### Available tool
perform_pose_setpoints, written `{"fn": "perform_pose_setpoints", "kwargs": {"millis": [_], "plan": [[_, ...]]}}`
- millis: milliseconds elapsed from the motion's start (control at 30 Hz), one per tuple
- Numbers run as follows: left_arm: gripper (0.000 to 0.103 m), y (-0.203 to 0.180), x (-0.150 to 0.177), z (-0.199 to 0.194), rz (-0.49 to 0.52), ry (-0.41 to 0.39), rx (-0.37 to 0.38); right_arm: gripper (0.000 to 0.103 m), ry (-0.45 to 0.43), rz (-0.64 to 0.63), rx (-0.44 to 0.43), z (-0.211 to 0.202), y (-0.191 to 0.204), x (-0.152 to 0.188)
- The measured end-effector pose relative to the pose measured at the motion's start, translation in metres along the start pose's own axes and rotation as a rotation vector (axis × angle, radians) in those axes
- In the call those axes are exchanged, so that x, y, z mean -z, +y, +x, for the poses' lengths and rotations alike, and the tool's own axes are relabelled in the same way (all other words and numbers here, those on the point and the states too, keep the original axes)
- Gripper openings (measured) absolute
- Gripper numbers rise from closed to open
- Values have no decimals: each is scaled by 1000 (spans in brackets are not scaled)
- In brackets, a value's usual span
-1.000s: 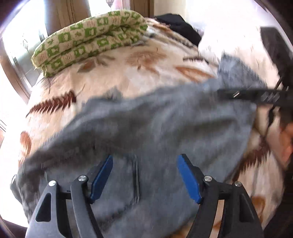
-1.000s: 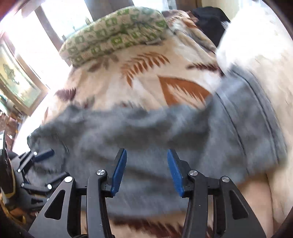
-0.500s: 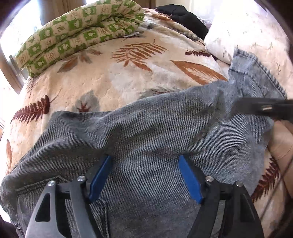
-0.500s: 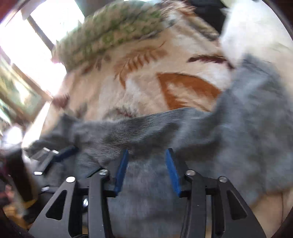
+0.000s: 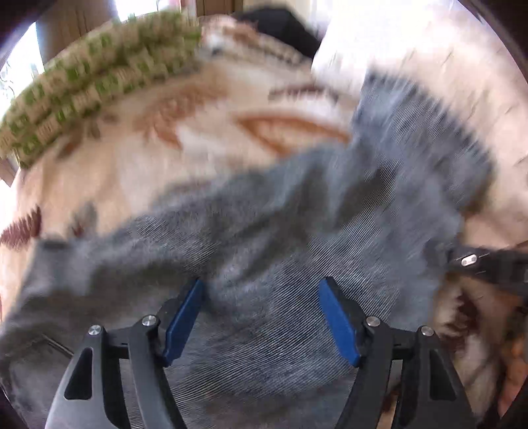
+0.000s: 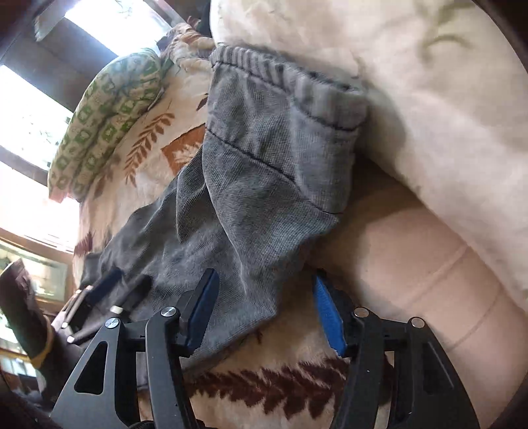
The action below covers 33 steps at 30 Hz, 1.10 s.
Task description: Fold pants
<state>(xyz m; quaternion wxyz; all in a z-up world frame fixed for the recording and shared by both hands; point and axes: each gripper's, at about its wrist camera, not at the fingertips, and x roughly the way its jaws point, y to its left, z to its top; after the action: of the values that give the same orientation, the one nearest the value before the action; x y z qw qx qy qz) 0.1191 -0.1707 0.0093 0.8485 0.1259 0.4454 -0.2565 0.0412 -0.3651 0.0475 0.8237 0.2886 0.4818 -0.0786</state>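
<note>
The grey pants (image 5: pixel 270 237) lie rumpled across a leaf-patterned blanket (image 5: pixel 138 158) on a bed. In the right wrist view their elastic waistband (image 6: pixel 290 76) rests against a white pillow (image 6: pixel 429 115). My left gripper (image 5: pixel 260 316) hovers open over the middle of the cloth, with nothing pinched. My right gripper (image 6: pixel 264 310) is tilted sideways and its jaws are opening. A lower edge of the pants (image 6: pixel 250 264) lies between them beside the left pad, and neither pad presses on it. The left gripper (image 6: pixel 122 287) shows over the pants' far end.
A folded green-checked quilt (image 6: pixel 105 125) lies at the head of the bed under bright windows. A black garment (image 5: pixel 277 26) sits behind it. The white pillow (image 5: pixel 445 82) borders the pants on the right. A dark sleeve with a yellow band (image 6: pixel 29 323) holds the left gripper.
The right gripper has rolled sideways, moved to the waistband end and widened its jaws. The left gripper slid along the pants, still open. The cloth is more bunched.
</note>
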Motion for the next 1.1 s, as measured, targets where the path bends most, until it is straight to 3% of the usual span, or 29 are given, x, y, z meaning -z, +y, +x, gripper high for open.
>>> {"fn": "perform_pose_setpoints", "kwargs": {"millis": [33, 167, 367, 433, 500, 567, 700, 833, 900, 933, 1000, 1100], "plan": [[77, -2, 3, -2, 7, -39, -5, 59, 9, 11, -7, 4, -1, 1], [75, 0, 0, -6, -8, -40, 5, 58, 6, 19, 15, 21, -4, 0], [75, 6, -6, -11, -71, -80, 26, 61, -68, 136, -116, 25, -17, -3], [74, 5, -3, -6, -58, -73, 18, 53, -106, 141, -173, 14, -17, -2], [75, 3, 1, -1, -40, -76, 7, 51, -167, 84, -192, -2, -9, -8], [74, 0, 0, -3, -37, -83, -6, 51, -185, 59, -174, -5, -5, -13], [73, -1, -12, -13, -83, -122, 64, 50, -215, 50, -110, -3, -13, -19], [72, -13, -32, -4, -66, -118, 55, 42, -240, 48, -128, -5, -19, -26], [72, -16, -41, 16, -78, -52, 49, 21, -240, 47, -143, -7, -21, -25], [73, -20, -43, 26, -64, -21, 22, 19, -239, 43, -148, -8, -21, -25], [74, -29, -45, 27, -15, -38, -22, 16, -239, 7, -149, -9, -14, -25], [67, -15, -44, 16, -65, -33, 46, 15, -249, -55, -144, -14, 0, -25]]}}
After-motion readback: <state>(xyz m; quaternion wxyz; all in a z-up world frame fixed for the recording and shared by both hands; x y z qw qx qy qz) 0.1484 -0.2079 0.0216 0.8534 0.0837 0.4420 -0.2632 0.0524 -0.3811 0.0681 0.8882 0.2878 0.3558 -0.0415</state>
